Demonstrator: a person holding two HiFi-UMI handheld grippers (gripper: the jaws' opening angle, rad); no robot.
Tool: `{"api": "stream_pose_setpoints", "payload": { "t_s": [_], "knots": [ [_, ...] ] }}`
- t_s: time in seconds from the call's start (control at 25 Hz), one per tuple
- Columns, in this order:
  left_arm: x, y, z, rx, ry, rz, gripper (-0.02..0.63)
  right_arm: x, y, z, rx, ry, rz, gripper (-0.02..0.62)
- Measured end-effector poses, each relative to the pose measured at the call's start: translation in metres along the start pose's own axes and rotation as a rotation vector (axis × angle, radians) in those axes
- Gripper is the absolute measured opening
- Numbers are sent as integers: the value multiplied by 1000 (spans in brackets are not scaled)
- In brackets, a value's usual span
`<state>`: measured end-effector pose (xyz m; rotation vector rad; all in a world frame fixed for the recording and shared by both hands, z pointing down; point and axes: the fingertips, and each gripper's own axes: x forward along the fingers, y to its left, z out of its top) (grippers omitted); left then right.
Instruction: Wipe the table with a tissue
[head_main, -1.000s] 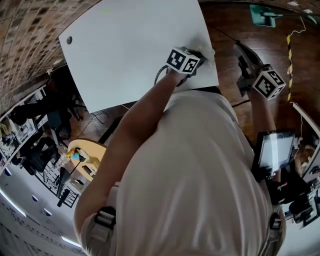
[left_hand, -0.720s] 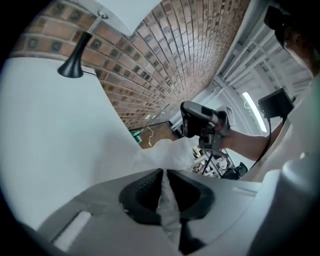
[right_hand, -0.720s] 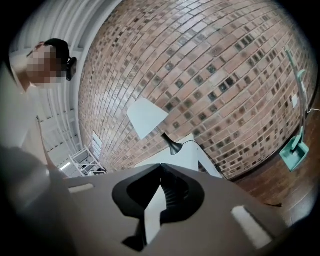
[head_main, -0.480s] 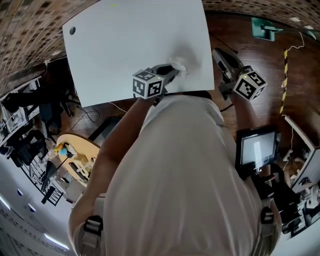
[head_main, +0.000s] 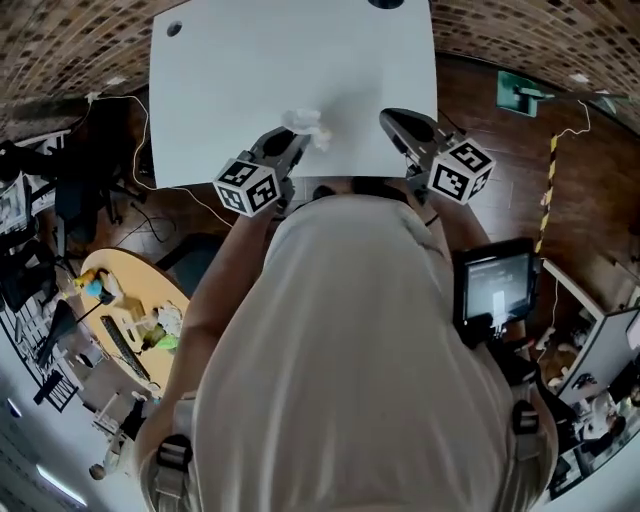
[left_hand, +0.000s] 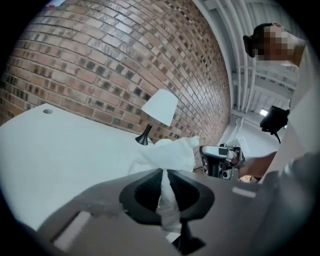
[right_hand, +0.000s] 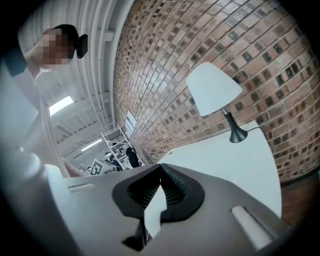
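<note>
The white table (head_main: 230, 80) fills the top of the head view. My left gripper (head_main: 297, 135) hangs over its near edge, shut on a crumpled white tissue (head_main: 307, 122). In the left gripper view the tissue (left_hand: 167, 152) is pinched between the dark pads (left_hand: 147, 190) and bunches up past the tips, lifted off the table (left_hand: 60, 150). My right gripper (head_main: 390, 117) is over the near edge further right. Its jaws (right_hand: 160, 170) meet at the tips with nothing between them.
A white-shaded lamp (left_hand: 160, 106) (right_hand: 214, 90) stands at the table's far side against the brick wall. A cable hole (head_main: 175, 29) marks the far left corner. Beside the table are a wooden floor, a screen (head_main: 495, 285) and a round cluttered table (head_main: 130, 310).
Both grippers have moved left along the table's near edge. The left one came off the right corner and now holds the tissue off the surface. The right one came in from beside the table.
</note>
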<state>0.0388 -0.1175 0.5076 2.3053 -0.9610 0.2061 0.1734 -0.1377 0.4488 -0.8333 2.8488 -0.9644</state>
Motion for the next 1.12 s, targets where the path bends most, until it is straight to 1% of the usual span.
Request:
{"api": "stream_pose_setpoints", "payload": {
  "t_s": [0.12, 0.28, 0.4, 0.52, 0.8, 1.12],
  "knots": [
    [-30, 6, -5, -2, -49, 1, 31, 18, 26, -10, -32, 23, 19, 8],
    [-67, 19, -5, -17, -120, 36, 32, 39, 57, -20, -77, 59, 46, 8],
    [-93, 23, -14, -16, -150, 39, 32, 49, 81, -29, -80, 67, 61, 8],
    [-107, 25, -19, -20, -172, 47, 32, 55, 95, -33, -79, 65, 70, 8],
    [-111, 25, -24, -28, -176, 70, 32, 58, 105, -42, -80, 94, 95, 8],
    [-118, 24, -25, -14, -175, 66, 32, 58, 116, -43, -90, 100, 96, 8]
  ]
}}
